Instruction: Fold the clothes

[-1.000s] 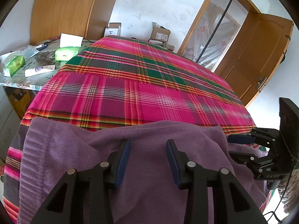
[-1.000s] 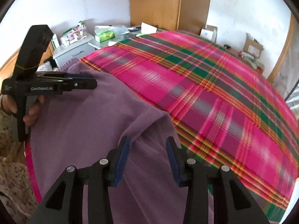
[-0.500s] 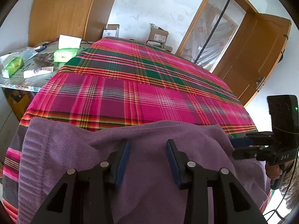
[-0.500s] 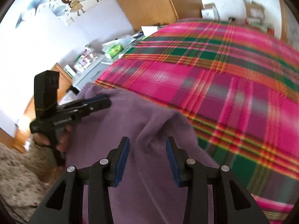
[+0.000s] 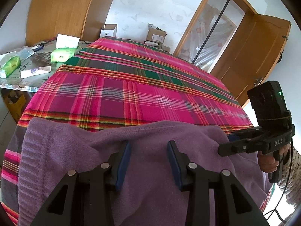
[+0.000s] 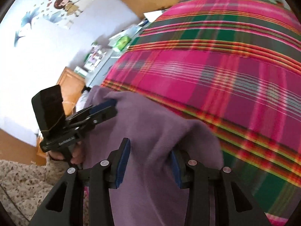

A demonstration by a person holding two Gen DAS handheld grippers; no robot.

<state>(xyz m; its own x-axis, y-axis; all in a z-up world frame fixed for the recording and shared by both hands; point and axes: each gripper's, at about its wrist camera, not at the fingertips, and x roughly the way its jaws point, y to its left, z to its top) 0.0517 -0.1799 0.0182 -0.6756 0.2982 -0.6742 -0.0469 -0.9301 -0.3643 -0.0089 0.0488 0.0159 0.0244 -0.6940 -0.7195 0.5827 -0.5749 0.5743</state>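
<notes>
While the soft purple fleece garment [image 5: 150,169] lies bunched on the pink plaid bedspread [image 5: 150,86], left gripper [image 5: 148,162] and right gripper [image 6: 148,162] each clamp its folds.

Purple garments: one [image 5: 143,169] is lying at 6 o'clock on the bed [image 5: 150,86].
Tongs: two are showing, left tongs [image 5: 148,160] and right tongs [image 6: 148,162].
Green packs: two are sitting on the table [image 5: 40,60], one [image 5: 63,54] at 10 o'clock, another [image 5: 10,66] at 9 o'clock.
Cardboard boxes: two are standing at 12 o'clock, [image 5: 109,30] and [image 5: 157,34].
</notes>
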